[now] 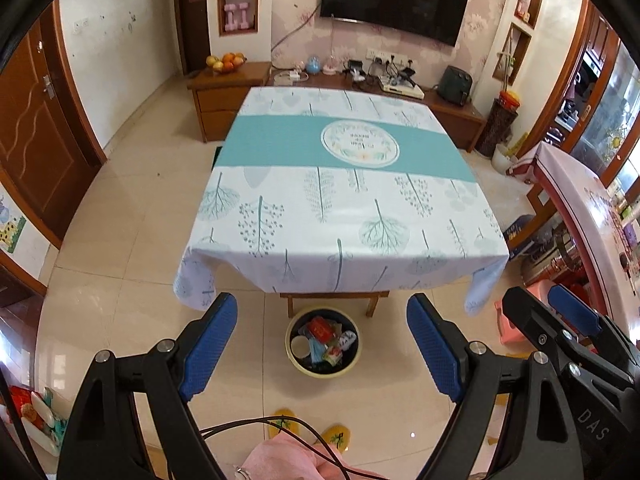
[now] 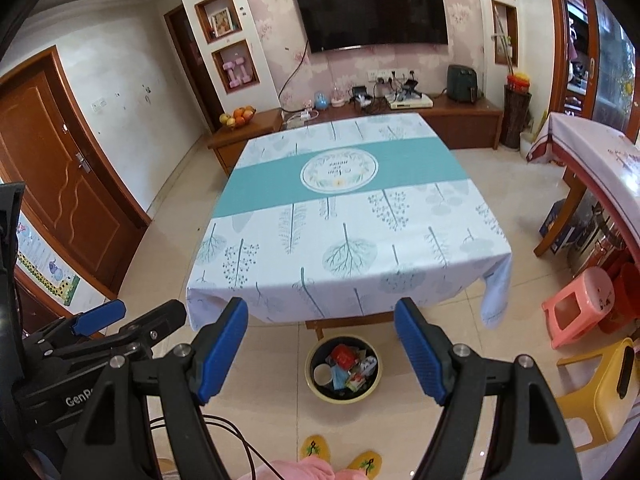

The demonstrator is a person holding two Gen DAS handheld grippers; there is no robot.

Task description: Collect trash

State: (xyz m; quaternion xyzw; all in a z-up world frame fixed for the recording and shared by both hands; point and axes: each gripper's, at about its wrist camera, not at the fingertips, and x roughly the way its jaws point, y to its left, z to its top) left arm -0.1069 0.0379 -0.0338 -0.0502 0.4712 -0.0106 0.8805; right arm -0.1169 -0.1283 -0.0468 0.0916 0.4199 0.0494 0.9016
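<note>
A round yellow-rimmed trash bin [image 1: 323, 372] [image 2: 344, 394] stands on the floor by the table's near edge. It holds a red packet, a paper cup, a blue mask and wrappers. My left gripper [image 1: 322, 316] hangs open above and in front of it, nothing between its blue pads. My right gripper [image 2: 322, 318] is also open and holds nothing, beside the left one; it shows at the right of the left wrist view [image 1: 568, 320]. The table [image 1: 344, 200] [image 2: 352, 232] wears a white and teal cloth with nothing on it.
A pink stool [image 2: 576, 304] and a yellow chair [image 2: 600, 392] stand on the floor to the right. A second covered table [image 2: 600, 152] is at far right. A TV cabinet [image 2: 460, 120] runs behind the table. Yellow slippers [image 2: 316, 448] and a pink garment lie at the bottom.
</note>
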